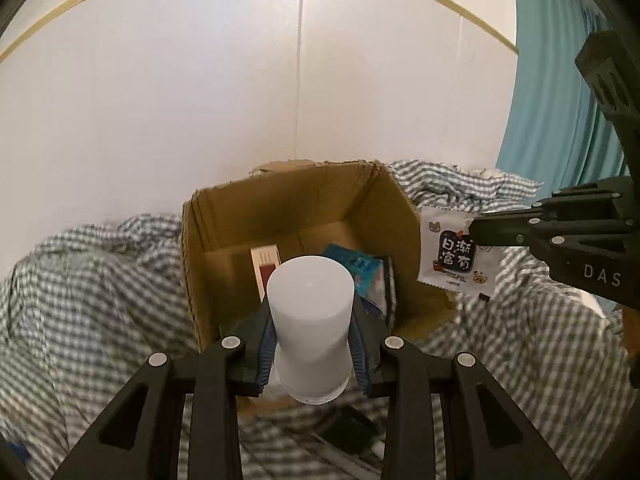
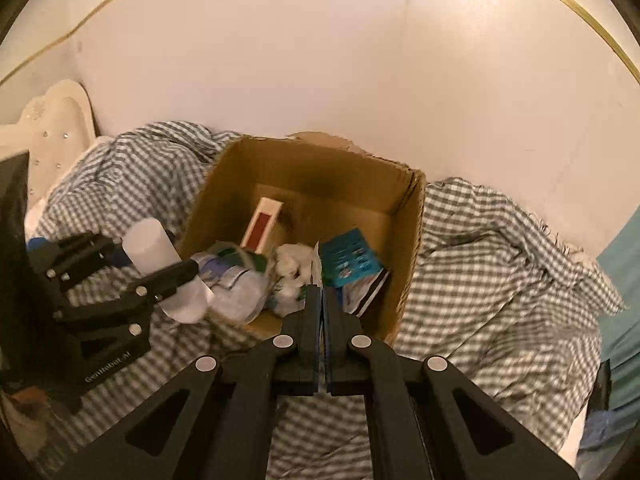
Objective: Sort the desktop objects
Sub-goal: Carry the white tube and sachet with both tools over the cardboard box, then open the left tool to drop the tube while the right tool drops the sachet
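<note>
Your left gripper (image 1: pixel 312 344) clamps white bottle (image 1: pixel 310 320) at mid-body, bottle above near rim of cardboard box (image 1: pixel 288 200). Your right gripper (image 1: pixel 474 230) fully closed, pinching edge of white sachet (image 1: pixel 452 252) just outside box's right wall. Box top open, far wall against white wall (image 1: pixel 200 100). Checked cloth (image 1: pixel 100 280) rumpled all around. Inside: blue booklet (image 2: pixel 350 262), red-and-white carton (image 2: pixel 264 226).

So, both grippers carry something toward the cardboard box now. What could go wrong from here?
1. The right gripper pinches the white packet only at its edge; the packet hangs outside the cardboard box wall and could slip onto the checked cloth.
2. The left gripper holds the smooth white bottle low on its body; it might tip or slide out.
</note>
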